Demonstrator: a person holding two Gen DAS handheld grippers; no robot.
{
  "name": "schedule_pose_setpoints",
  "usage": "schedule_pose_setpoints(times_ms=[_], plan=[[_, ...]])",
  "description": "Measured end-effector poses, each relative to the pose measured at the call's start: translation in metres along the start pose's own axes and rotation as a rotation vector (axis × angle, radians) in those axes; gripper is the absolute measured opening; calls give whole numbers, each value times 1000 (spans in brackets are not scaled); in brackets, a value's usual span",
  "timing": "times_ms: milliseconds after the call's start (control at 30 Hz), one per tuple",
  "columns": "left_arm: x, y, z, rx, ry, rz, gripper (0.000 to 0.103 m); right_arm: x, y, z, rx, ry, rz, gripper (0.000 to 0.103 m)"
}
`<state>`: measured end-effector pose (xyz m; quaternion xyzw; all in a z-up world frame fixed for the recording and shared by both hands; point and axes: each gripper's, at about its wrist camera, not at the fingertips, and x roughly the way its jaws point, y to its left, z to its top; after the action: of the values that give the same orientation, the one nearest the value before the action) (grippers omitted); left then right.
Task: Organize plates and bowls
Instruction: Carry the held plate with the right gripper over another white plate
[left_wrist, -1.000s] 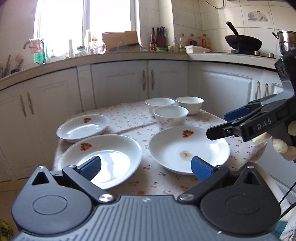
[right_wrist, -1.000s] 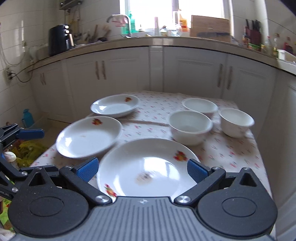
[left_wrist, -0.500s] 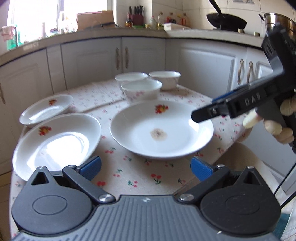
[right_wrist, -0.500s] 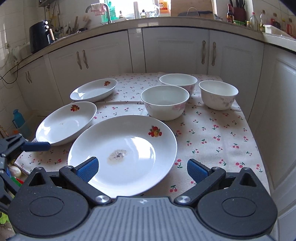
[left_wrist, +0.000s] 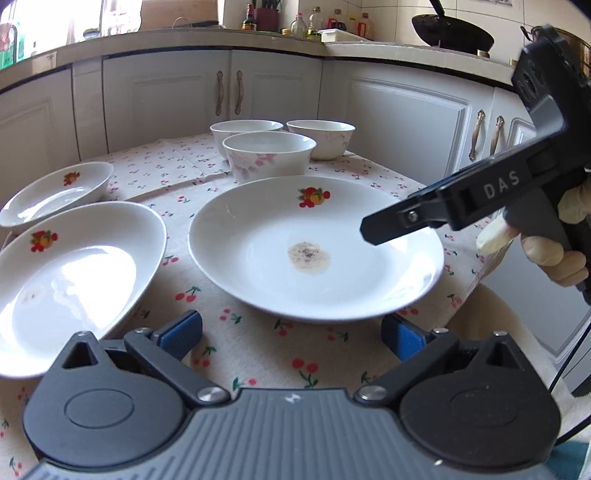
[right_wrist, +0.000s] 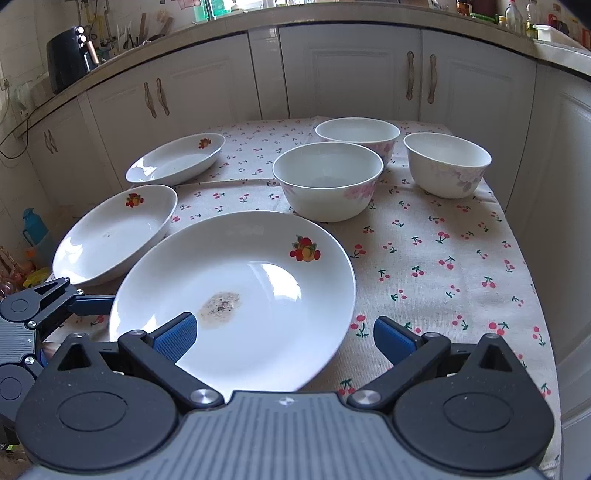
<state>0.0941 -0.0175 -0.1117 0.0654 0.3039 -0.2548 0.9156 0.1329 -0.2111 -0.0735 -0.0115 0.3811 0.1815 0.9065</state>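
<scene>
The large plate (right_wrist: 236, 295) lay at the near edge of the cherry-print tablecloth (right_wrist: 443, 258), a brownish stain at its middle. It looked like glazed china: stiff, smooth, likely slippery under the pads, and apt to chip if it knocked a neighbour. Flat as it sat, the raised rim nearest the person seemed the only place to pinch it.

Just beside that plate, on its left, was a second plate (right_wrist: 114, 236), and behind that one a smaller shallow dish (right_wrist: 177, 158). Beyond the large plate stood three bowls (right_wrist: 328, 184), the closest almost touching its far rim.

The right gripper (right_wrist: 282, 334) hung low over the large plate's near rim, jaws spread wide and holding nothing, its left pad above the plate's surface. The left gripper (left_wrist: 291, 334) was level with the table in front of the same plate, likewise wide open and empty. From its view, the right tool reached in over the plate's right side, a gloved hand (left_wrist: 546, 243) on its handle.
</scene>
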Motion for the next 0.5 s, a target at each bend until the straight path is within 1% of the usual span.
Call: schedule_pose_setpoints(times_ms=[33, 300, 500], plan=[[2, -2, 0, 13, 0, 5, 103, 2, -1, 1, 1, 6, 1, 103], [3, -1, 1, 23, 1, -16, 103, 16, -6, 5, 0, 44, 34, 103], [4, -1, 2, 28, 0, -18, 103, 23, -10, 9, -11, 60, 48, 103]])
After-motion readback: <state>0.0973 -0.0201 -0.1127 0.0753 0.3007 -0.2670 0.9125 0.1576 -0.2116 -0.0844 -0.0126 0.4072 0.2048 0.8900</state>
